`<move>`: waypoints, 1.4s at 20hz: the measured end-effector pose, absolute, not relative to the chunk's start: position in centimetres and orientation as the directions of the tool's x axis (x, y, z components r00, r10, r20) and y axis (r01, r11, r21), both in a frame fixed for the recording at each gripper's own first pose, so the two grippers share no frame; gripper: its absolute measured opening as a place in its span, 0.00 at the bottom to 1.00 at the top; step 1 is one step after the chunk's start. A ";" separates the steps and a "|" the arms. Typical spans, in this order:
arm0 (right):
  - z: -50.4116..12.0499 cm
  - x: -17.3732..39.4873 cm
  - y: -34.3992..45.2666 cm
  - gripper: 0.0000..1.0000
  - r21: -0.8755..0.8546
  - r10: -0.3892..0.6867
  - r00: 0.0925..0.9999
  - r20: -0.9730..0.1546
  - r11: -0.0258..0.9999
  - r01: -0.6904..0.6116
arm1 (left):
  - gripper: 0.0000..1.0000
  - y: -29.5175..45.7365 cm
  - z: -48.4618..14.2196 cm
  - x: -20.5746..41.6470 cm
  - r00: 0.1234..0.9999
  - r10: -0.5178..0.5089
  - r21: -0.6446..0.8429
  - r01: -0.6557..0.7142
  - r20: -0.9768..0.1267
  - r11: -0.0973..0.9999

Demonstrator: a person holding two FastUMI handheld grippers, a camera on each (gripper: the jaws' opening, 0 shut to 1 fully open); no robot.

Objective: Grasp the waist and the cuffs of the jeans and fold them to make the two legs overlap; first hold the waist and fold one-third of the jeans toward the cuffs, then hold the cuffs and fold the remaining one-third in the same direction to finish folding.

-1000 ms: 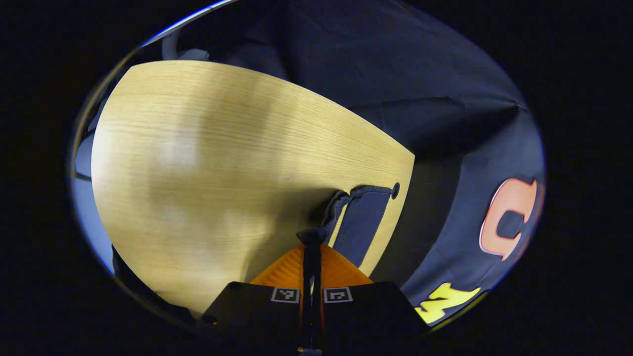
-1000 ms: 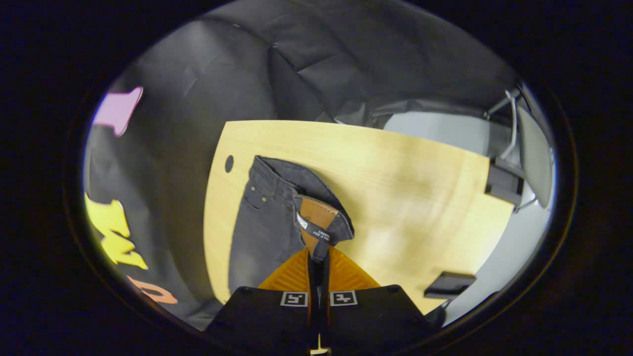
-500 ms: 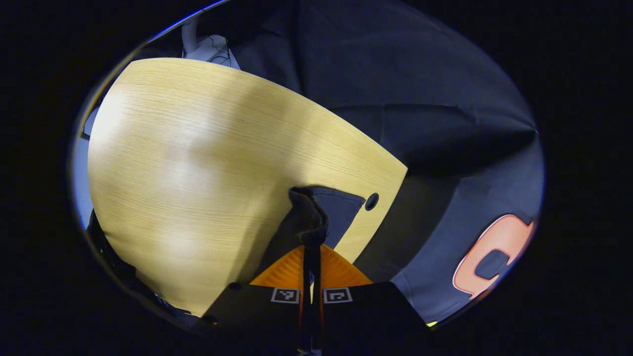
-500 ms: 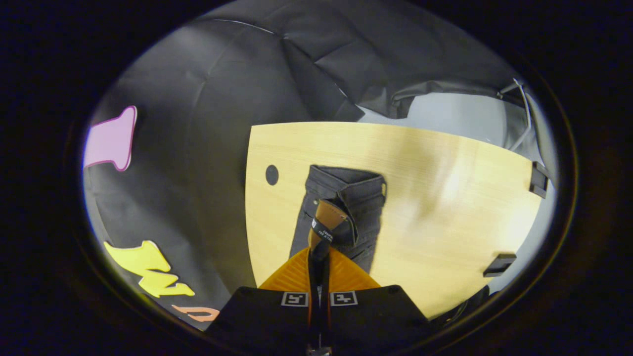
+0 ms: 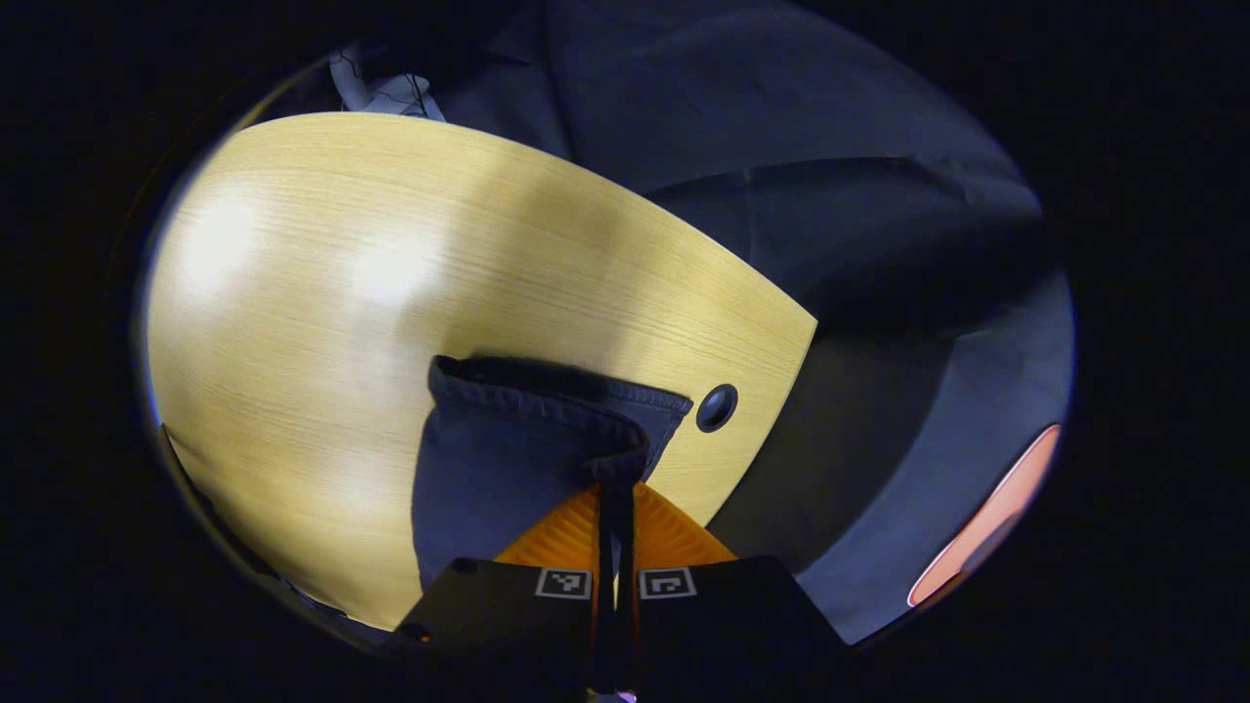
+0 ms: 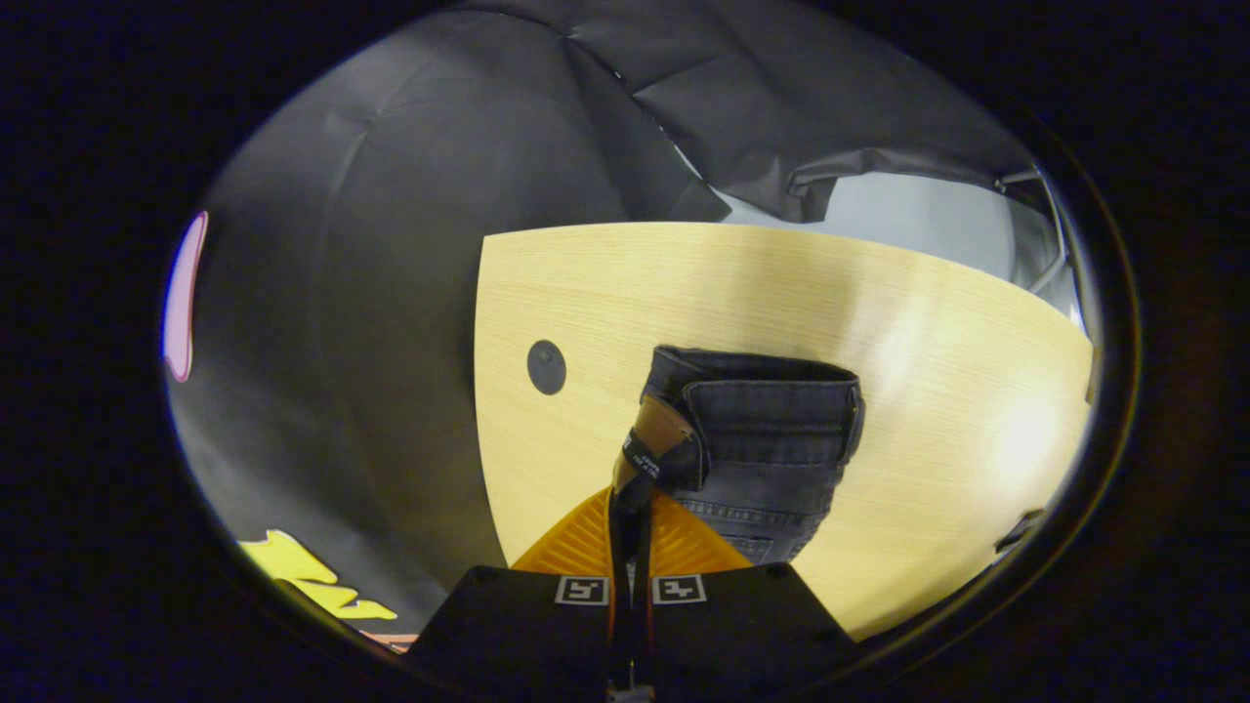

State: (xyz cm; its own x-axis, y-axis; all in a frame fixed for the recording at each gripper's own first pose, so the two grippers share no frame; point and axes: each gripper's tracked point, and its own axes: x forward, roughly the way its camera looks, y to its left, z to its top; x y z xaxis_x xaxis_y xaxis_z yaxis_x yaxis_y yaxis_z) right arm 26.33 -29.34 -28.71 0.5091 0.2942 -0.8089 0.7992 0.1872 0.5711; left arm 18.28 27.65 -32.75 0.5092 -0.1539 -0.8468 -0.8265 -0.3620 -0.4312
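Observation:
Dark jeans (image 5: 508,459) lie on a light wooden table (image 5: 342,293). In the left gripper view my left gripper (image 5: 615,485) is shut on the hemmed cuff end, whose edge curls up at the fingertips. In the right gripper view my right gripper (image 6: 632,496) is shut on the waistband (image 6: 762,410) beside the brown leather patch (image 6: 656,428). The waist stands folded over the denim below it. The length of the jeans under both grippers is hidden by the gripper bodies.
A round cable hole (image 5: 716,407) sits near the table's corner, close to the cuffs; the same cable hole (image 6: 546,366) lies left of the waist. The table edge (image 6: 480,391) drops to the black cloth wall. A dark object (image 6: 1020,532) sits at the table's right edge.
Both grippers have swung round with the jeans held. The cuff end now spreads wider and flatter on the table, and the waist has turned broadside and come nearer the camera.

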 end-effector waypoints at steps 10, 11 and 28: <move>-32.0 28.7 -28.9 0.02 0.567 0.305 0.513 -0.802 0.121 0.815 | 0.10 25.9 -38.5 20.7 0.471 -0.252 -0.397 -0.870 -0.845 -0.293; -32.1 28.8 -28.8 0.07 0.570 0.300 0.519 -0.801 0.114 0.814 | 0.17 25.7 -38.6 20.6 0.459 -0.257 -0.390 -0.878 -0.850 -0.278; -20.3 18.5 -27.5 0.86 0.562 0.091 0.737 -0.669 0.712 0.422 | 0.99 23.7 -22.4 19.0 0.688 -0.037 -0.604 -0.608 -0.724 0.515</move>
